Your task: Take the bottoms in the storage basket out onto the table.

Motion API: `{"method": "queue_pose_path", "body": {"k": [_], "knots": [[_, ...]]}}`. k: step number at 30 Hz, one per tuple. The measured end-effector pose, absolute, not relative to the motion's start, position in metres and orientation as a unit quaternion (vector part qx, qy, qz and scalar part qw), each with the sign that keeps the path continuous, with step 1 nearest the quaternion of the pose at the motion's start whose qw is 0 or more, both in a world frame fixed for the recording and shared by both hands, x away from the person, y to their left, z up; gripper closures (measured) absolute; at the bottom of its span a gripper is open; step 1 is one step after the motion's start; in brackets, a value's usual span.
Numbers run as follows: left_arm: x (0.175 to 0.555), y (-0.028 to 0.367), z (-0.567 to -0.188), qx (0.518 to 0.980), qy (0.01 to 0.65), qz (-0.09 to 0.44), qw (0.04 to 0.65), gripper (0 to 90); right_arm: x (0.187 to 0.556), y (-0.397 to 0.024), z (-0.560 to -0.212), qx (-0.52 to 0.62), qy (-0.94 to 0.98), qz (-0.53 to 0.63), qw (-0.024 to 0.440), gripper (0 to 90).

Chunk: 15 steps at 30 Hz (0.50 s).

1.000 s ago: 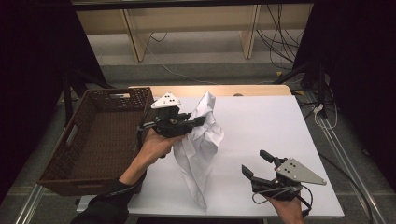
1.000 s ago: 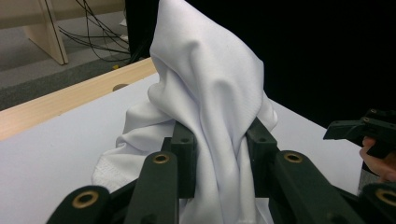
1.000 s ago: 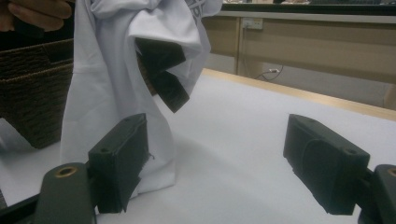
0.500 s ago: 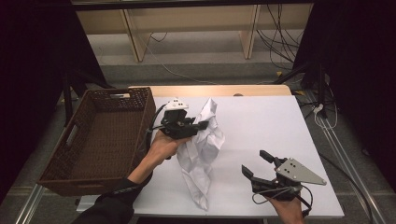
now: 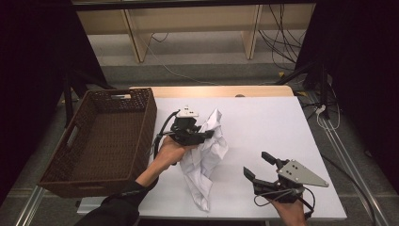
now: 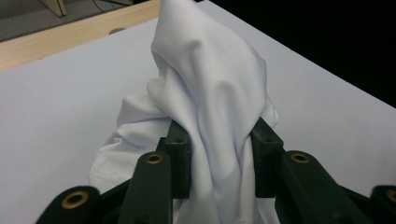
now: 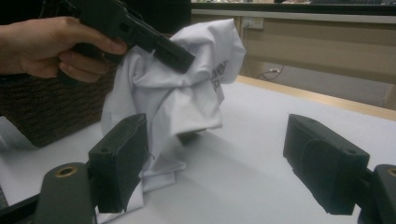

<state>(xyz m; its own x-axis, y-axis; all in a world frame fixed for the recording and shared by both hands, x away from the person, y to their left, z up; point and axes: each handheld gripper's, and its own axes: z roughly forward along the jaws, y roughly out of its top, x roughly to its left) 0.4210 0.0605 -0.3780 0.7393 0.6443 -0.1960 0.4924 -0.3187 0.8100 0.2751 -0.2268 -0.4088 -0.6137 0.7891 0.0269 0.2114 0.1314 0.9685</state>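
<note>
I am holding a bunched white T-shirt (image 5: 204,155) in my left claw (image 5: 207,135), its jaws clamped on a thick fold of the fabric; they have just been easing a little wider, with the cloth between them and pressed by both pads in the left gripper view (image 6: 210,121). The shirt is hanging from that grip with its lower end trailing onto the white bench (image 5: 277,122), just beside the brown wicker basket (image 5: 94,141). My right claw (image 5: 261,165) is waiting near the bench's front edge, jaws standing wide apart with nothing between them, well apart from the shirt.

The risk I am judging here is the loosening grip. If the jaws are giving way further, the fold could be slipping out and the shirt dropping in a heap on the bench rather than going where I want it. The trailing tail is another worry: dragging on the bench, it could be catching on the basket's rim if I swing across. And the bundle is crumpled, so my right claw could be pinching several layers at once.
</note>
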Motion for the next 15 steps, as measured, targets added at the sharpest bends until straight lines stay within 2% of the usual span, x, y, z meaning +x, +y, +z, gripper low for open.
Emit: {"method": "queue_pose_path", "body": {"k": [6,15], "knots": [[0.421,0.055,-0.387,0.812,0.352,0.096,0.454,65.0,0.275,-0.227,-0.409,0.354,0.707,0.555,0.259,23.4],[0.421,0.051,-0.395,0.822,0.349,0.095,0.439,59.5,0.275,-0.226,-0.409,0.353,0.707,0.555,0.258,23.4]]}}
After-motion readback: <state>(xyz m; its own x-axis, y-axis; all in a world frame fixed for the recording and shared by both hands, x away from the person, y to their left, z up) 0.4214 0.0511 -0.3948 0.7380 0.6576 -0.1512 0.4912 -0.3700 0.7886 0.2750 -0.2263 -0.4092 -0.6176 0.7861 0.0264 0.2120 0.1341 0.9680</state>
